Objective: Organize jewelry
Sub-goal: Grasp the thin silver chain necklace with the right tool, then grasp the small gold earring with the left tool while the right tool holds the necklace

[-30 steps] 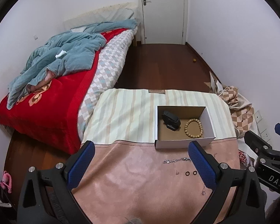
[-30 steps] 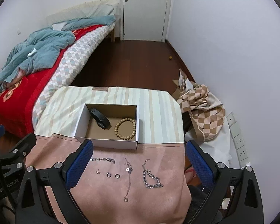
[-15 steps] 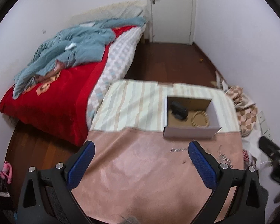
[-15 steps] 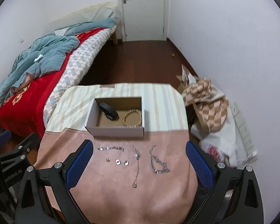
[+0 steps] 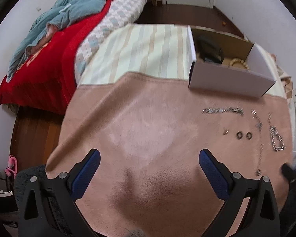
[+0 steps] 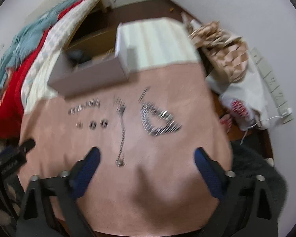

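Silver jewelry lies on a pink cloth (image 5: 148,130): a short chain (image 6: 84,106), two rings (image 6: 98,124), a small stud (image 6: 79,124), a thin necklace (image 6: 122,130) and a thick chain (image 6: 157,118). The short chain (image 5: 223,111), rings (image 5: 243,135) and thick chain (image 5: 276,138) show in the left wrist view too. A white cardboard box (image 5: 230,79) holds a black item (image 5: 209,49) and a wooden bead bracelet (image 5: 237,63). My left gripper (image 5: 149,160) is open and empty above the cloth, left of the jewelry. My right gripper (image 6: 146,158) is open and empty, just short of the necklace's near end.
A striped cloth (image 5: 148,47) covers the table's far half. A bed with a red cover (image 5: 45,59) and a blue blanket (image 5: 73,9) stands at the left. Checked fabric and a white bag (image 6: 238,90) lie on the floor to the right.
Both grippers have dropped and tilted down towards the cloth, so the jewelry looks much larger and closer. Both views are motion-blurred. Both jaws stay open.
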